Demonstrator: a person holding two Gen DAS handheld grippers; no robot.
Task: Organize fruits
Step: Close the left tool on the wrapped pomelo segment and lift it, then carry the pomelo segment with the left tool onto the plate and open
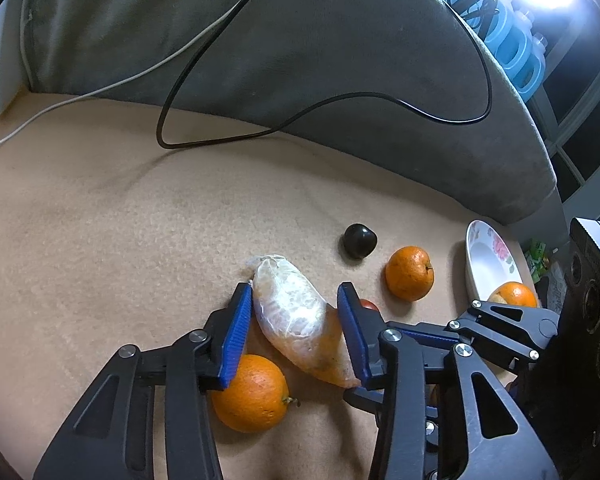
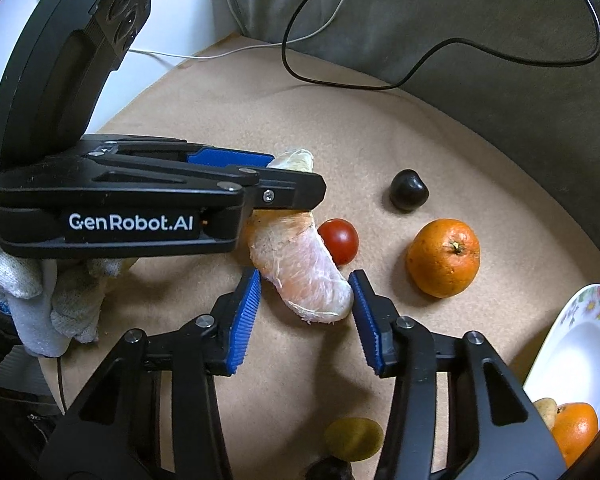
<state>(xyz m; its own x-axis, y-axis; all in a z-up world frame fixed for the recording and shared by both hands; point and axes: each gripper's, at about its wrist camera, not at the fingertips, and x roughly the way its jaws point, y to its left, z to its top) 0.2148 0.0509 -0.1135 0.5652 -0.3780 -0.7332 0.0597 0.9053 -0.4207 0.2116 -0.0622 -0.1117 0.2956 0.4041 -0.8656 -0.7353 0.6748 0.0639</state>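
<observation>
Left wrist view: the left gripper (image 1: 296,320) has its blue pads against both sides of a peeled pomelo segment (image 1: 300,316), clamped on it above the tan mat (image 1: 100,220). A large orange (image 1: 252,392) lies just below the segment, a dark plum (image 1: 360,241) and a tangerine (image 1: 410,273) beyond it, and a floral dish (image 1: 484,260) holding another orange (image 1: 514,294) farther right.

Right wrist view: the right gripper (image 2: 306,304) has its jaws apart around the segment's (image 2: 312,276) near end, whether touching cannot be told. A cherry tomato (image 2: 339,240) touches the segment; a green grape (image 2: 354,438) lies nearer the camera.
</observation>
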